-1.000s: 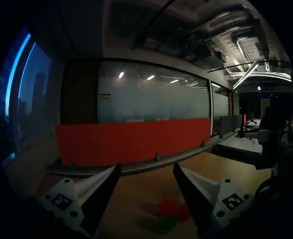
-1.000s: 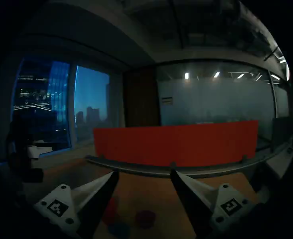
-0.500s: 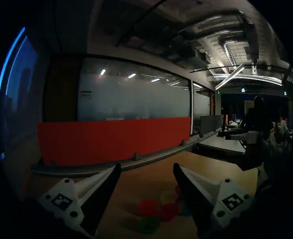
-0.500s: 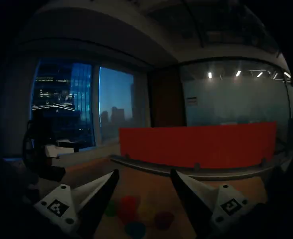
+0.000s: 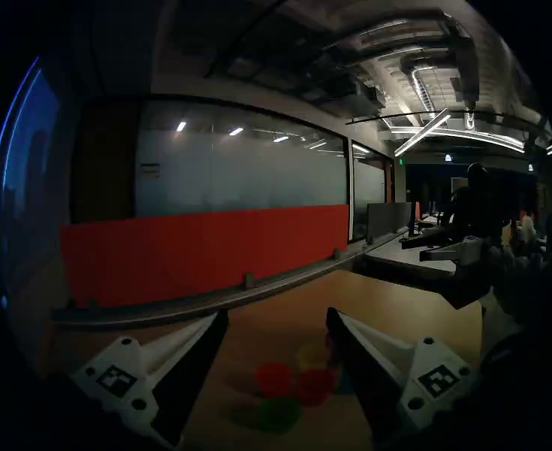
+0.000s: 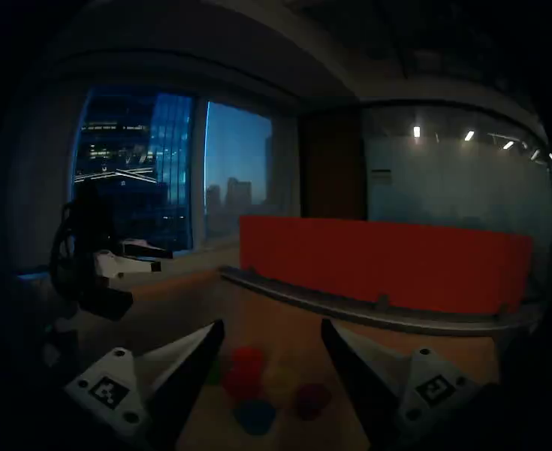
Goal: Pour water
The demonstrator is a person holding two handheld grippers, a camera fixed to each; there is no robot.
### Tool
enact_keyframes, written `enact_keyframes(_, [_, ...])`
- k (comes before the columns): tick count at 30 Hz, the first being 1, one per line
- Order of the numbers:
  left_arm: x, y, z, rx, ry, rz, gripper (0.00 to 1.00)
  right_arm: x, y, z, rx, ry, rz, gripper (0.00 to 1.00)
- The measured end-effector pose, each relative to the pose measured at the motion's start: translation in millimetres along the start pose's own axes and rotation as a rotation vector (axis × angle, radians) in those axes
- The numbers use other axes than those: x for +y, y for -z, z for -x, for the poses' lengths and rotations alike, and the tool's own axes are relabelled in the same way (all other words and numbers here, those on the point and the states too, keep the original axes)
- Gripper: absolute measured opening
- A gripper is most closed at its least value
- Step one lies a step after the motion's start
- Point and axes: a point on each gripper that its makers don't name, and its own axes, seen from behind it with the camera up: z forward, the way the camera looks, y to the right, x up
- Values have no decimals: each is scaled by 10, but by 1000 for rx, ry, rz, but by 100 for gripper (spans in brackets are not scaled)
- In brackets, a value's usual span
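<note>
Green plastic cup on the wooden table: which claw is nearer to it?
Left, probably. The green plastic cup lies just ahead of the open left claw; from the right claw it sits farther off, partly behind a finger.

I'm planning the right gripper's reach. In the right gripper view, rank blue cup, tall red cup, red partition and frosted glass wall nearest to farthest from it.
1. blue cup, low between the jaws.
2. tall red cup, just behind, slightly left.
3. red partition, far back, right of centre.
4. frosted glass wall, behind the partition.
</note>
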Motion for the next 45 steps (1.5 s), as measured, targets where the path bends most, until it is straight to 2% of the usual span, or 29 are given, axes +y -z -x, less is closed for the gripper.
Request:
enact_keyframes(6, [30, -9, 239, -43, -6, 19, 97, -39, -16, 222, -47, 25, -14, 99])
enact_keyframes(21, [69, -57, 836, -136, -13, 45, 97, -70, -72, 775, -137, 14, -34, 99])
enact_keyframes(30, [98, -61, 1111, -165, -21, 67, 97, -118, -119, 1070, -188, 37, -48, 99])
enact_keyframes(45, [100, -145, 1730, -279, -55, 66, 97, -137, -189, 1718, -299, 79, -60, 98])
